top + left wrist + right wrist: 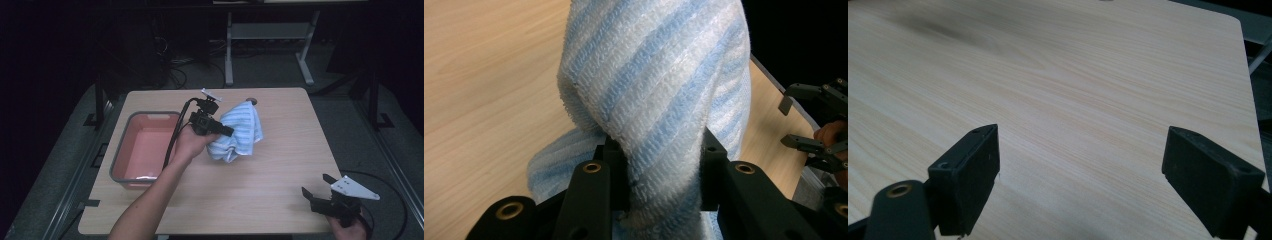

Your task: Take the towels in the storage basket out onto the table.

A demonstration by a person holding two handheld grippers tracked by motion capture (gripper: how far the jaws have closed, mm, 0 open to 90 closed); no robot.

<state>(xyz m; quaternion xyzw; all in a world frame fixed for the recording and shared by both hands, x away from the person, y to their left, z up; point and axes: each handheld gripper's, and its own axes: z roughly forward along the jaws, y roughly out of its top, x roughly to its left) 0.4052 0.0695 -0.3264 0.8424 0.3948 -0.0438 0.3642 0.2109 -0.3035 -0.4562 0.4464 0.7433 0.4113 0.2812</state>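
Observation:
A blue-and-white striped towel (240, 131) hangs bunched above the middle of the wooden table (280, 195). My left gripper (226, 132) is shut on it, and the left gripper view shows the towel (664, 90) pinched between the two black jaws and rising twisted above them. My right gripper (316, 186) rests low at the table's front right corner, held by a hand. Its jaws stand wide open over bare wood in the right gripper view (1080, 175), with nothing between them.
A grey-rimmed bin with a pink inside (125, 150) sits at the table's left side, just left of my left hand. A metal frame stands (270, 35) on the dark floor behind the table. The left gripper's cable (175, 135) trails over the bin's right edge.

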